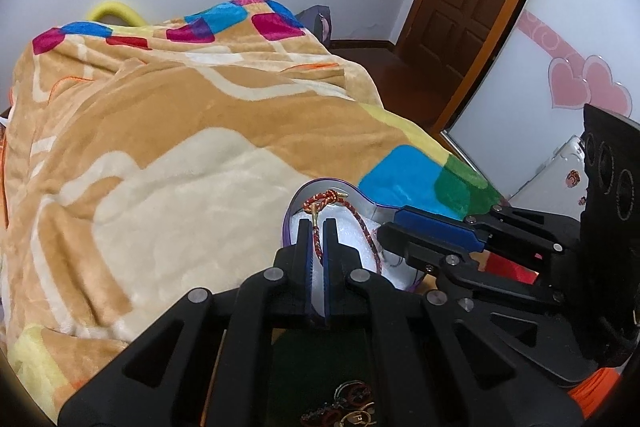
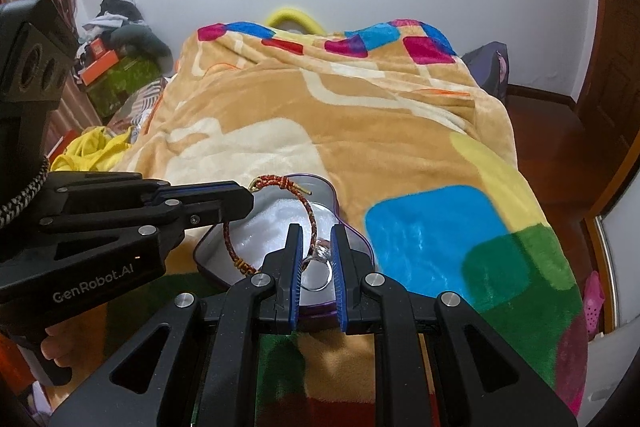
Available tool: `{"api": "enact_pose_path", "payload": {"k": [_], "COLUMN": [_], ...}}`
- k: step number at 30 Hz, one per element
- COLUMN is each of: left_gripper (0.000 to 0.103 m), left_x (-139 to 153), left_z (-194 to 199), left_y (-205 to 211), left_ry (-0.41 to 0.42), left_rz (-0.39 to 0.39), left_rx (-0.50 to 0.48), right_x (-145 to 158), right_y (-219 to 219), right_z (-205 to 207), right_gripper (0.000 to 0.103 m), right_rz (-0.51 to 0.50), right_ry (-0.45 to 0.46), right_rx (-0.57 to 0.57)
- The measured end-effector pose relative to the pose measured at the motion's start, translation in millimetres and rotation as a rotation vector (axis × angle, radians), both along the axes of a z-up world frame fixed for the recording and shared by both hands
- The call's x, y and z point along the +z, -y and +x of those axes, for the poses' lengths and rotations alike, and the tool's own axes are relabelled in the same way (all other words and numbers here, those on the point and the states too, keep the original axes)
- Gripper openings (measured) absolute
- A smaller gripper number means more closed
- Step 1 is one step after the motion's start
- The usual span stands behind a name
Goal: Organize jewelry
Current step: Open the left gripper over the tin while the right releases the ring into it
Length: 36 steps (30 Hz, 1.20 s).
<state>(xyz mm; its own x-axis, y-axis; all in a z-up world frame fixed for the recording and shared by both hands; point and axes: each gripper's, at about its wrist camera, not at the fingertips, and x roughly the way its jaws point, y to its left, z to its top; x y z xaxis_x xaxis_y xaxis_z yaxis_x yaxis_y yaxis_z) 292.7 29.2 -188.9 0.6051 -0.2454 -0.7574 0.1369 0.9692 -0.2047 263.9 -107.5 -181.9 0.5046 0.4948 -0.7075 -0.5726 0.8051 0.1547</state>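
Grippers both clench: left (image 1: 319,223) on braided bracelet (image 1: 320,205), right (image 2: 317,227) on half-hidden ring (image 2: 320,269).

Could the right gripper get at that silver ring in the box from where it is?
Probably yes, it looks already there: the right gripper has the silver ring between its nearly closed fingers, inside the open purple box. Only the braided red bracelet crosses close by.

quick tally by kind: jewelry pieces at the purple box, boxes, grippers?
Braided red cord bracelet: 1, pinched by left gripper.
Silver ring: 1, between the fingers of right gripper.
Purple box with white lining: 1.
Grippers: 2.
Total: 5.
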Motion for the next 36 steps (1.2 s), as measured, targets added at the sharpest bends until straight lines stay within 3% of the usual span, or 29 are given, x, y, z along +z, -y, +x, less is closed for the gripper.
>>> {"api": "enact_pose_path", "payload": {"k": [5, 11, 16, 36], "left_gripper": [0.007, 0.011, 0.027, 0.040], "left_x": [1.5, 9.2, 21.1, 53.1], "left_z": [-2.6, -12.6, -26.1, -96.3], "left_y": [-1.4, -5.7, -7.0, -12.8], "left_ry": [-0.001, 0.011, 0.038, 0.096], "left_rz": [0.017, 0.021, 0.038, 0.091], "left_rx": [0.009, 0.021, 0.030, 0.067], "right_x": [1.3, 6.4, 16.9, 50.0], "right_y": [-2.6, 0.8, 4.6, 25.4], "right_z": [0.5, -3.9, -11.4, -63.6], "right_gripper": [0.013, 0.023, 0.032, 0.034], "right_rz": [-0.016, -0.020, -0.017, -0.015], "right_ry": [-0.006, 0.006, 0.033, 0.114], "right_rx": [0.003, -0.009, -0.026, -0.070]}}
